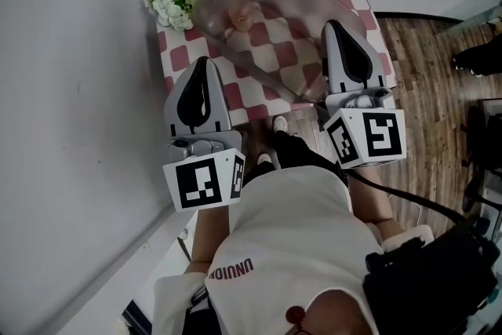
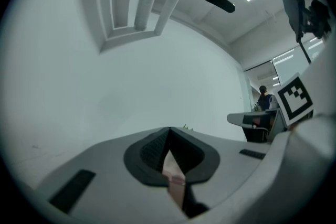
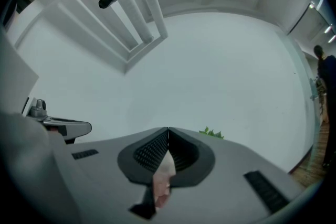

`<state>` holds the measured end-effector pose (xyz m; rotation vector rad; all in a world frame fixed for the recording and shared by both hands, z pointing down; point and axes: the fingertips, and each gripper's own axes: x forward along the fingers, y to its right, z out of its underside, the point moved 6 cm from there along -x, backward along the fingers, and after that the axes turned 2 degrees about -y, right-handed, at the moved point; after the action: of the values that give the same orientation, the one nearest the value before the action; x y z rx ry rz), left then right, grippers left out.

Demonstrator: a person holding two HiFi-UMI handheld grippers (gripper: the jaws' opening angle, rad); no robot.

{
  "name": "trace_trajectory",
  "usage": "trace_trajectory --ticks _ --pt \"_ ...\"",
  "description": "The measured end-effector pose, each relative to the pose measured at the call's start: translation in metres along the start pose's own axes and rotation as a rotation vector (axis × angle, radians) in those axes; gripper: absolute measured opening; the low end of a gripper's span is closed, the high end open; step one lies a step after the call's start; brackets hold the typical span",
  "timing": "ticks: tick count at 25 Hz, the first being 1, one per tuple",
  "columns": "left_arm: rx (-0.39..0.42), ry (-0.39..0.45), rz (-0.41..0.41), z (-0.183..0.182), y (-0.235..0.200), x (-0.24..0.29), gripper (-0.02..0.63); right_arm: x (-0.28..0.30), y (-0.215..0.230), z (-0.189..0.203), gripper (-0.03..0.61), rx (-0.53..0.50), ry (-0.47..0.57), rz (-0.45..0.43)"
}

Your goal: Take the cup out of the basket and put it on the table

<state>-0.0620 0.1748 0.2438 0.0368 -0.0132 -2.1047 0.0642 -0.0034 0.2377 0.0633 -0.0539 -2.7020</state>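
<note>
Because the gripper views look only at bare wall, I read the jaws there. My left gripper (image 2: pixel 169 132) and right gripper (image 3: pixel 168 131) are both closed tip to tip and hold nothing. On the checked table (image 1: pixel 188 57) beyond them, the clear basket (image 1: pixel 314 8) is blurred. A pinkish shape (image 1: pixel 240 12) inside it, possibly the cup, lies ahead, between both grippers and clear of them.

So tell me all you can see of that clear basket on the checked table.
The basket looks like clear, glossy plastic, rounded, and blurred here. It rests on the red-and-white checked table, with white flowers by its left end. A pinkish shape, perhaps the cup, shows inside. The right gripper covers its right side in the head view.
</note>
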Motion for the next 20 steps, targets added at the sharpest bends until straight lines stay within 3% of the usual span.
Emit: trace_trajectory --ticks 14,20 --pt "0.031 0.026 -0.074 -0.024 0.004 0.065 0.011 0.059 0.047 -0.015 0.017 -0.001 0.016 -0.063" --pt "0.051 0.030 -0.056 -0.030 0.005 0.087 0.012 0.076 0.055 -0.012 0.017 0.003 0.015 -0.092"
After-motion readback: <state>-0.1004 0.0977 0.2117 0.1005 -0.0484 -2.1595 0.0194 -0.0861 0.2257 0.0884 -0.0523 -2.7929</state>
